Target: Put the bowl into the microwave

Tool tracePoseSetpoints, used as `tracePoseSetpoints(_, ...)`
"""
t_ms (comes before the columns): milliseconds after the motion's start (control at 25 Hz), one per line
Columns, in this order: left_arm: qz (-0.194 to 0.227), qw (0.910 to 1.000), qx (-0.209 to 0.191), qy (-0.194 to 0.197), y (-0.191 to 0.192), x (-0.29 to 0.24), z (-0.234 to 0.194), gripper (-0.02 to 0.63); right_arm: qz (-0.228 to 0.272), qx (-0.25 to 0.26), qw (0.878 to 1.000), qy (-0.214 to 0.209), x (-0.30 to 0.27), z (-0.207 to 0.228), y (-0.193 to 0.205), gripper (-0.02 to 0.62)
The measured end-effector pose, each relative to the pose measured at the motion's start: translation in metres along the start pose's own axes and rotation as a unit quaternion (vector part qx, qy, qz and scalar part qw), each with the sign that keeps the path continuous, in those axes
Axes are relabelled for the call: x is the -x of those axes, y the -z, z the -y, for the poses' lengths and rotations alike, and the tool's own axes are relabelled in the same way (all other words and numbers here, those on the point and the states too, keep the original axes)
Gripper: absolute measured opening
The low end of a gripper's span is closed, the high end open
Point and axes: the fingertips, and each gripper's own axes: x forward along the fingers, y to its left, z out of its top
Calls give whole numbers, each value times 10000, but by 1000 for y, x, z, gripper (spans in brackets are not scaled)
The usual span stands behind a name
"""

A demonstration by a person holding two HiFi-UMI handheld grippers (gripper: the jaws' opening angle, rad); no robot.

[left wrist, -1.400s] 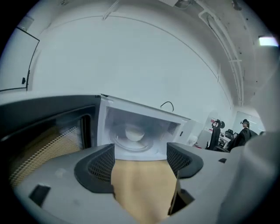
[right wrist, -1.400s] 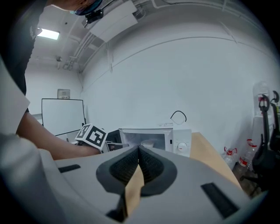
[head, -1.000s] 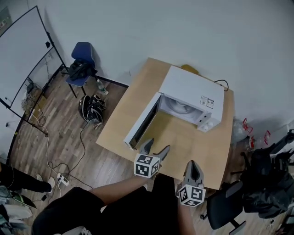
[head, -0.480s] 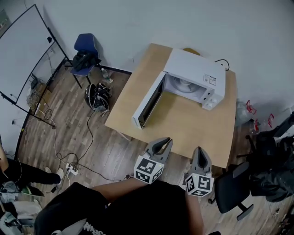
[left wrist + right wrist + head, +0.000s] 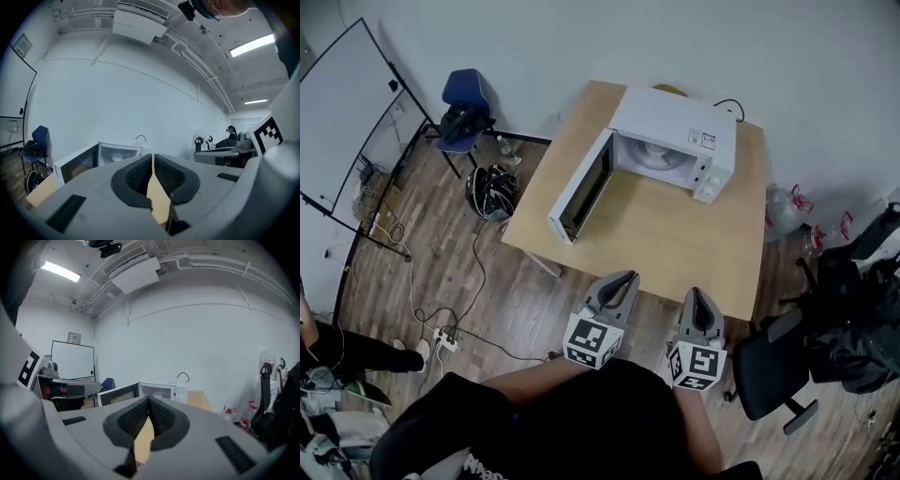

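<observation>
A white microwave (image 5: 675, 131) stands at the far side of the wooden table (image 5: 675, 244), its door (image 5: 579, 189) swung wide open to the left. A pale bowl (image 5: 654, 157) sits inside the cavity and shows through the opening in the left gripper view as the bowl (image 5: 116, 157). My left gripper (image 5: 623, 279) hovers off the table's near edge, over the floor. Its jaws have just been closing and are shut with nothing between them. My right gripper (image 5: 698, 295) hangs beside it, also shut and empty. Both point toward the microwave (image 5: 157, 391).
A blue chair (image 5: 467, 111) and a whiteboard (image 5: 337, 122) stand at the left. Dark gear (image 5: 490, 192) and cables lie on the wooden floor. A black office chair (image 5: 769, 375) stands right of my right gripper. Bottles (image 5: 806, 208) sit by the wall.
Both grippers have drawn back from over the table to beyond its near edge. The left jaws went from open to shut. The microwave door stays open.
</observation>
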Motion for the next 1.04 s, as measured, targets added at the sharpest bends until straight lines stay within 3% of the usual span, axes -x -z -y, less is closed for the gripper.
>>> tracePoseSetpoints(240, 41, 9997, -89, -205, -3, 7, 3, 25, 53, 97, 9997, -239, -3, -1, -10, 60)
tracePoseSetpoints(520, 202, 9976, -497, -435, -19, 20, -11, 26, 23, 207, 9987, -459, -14, -13, -9, 60)
tracePoseSetpoints(1040, 41, 9979, -223, -599, -3, 38, -55, 26, -15, 295, 9972, -687, -34, -64, -2, 60)
